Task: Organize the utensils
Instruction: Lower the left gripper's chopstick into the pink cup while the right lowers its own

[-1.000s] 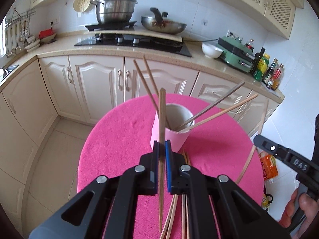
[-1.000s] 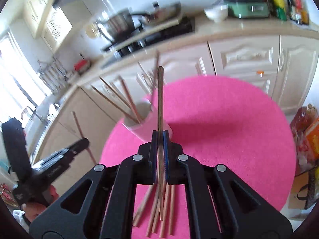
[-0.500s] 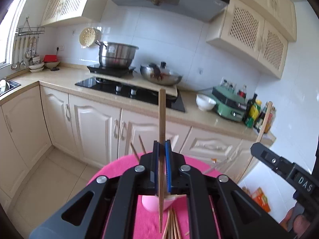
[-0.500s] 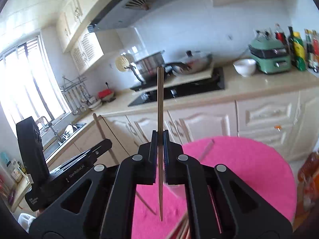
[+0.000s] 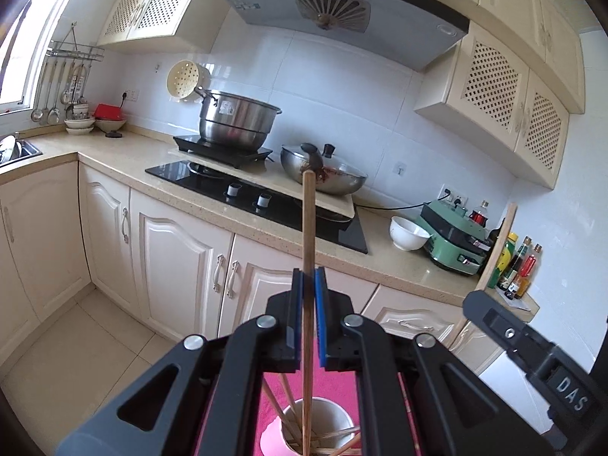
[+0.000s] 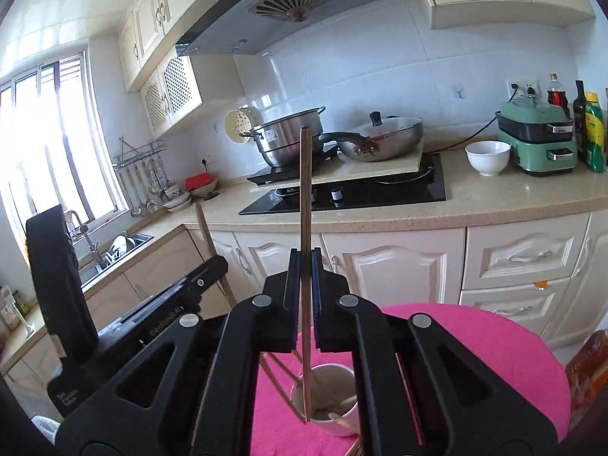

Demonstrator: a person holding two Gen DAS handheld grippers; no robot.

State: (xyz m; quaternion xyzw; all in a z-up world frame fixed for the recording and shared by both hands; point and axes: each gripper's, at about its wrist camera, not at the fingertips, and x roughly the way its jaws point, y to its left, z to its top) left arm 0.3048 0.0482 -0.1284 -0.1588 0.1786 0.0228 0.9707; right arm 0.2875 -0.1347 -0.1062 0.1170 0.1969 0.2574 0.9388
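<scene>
Chopstick of brown wood, long and thin (image 5: 308, 250), pinched upright between the blue pads of the left gripper (image 5: 308, 315), lower tip down inside the round white cup (image 5: 283, 435) right under the gripper. More wooden sticks (image 5: 334, 439) leaning every which way in that same cup. Cup standing on the round pink cloth (image 5: 344, 387) below.

Second brown wooden chopstick (image 6: 305, 228) clamped upright in the right gripper (image 6: 304, 300), lower tip dipping into the same white cup (image 6: 323, 399), seen from the other side. Cup just below and in front of this gripper, on the pink cloth (image 6: 475, 353).

Left of the right gripper, the other black tool with its own stick poking up. Right of the left gripper, a black tool marked DAS, again with a stick.

Far ahead of both grippers, a beige kitchen counter (image 5: 125, 155) with a shiny steel pot (image 5: 237, 121) and a lidded wok (image 5: 323, 171).
</scene>
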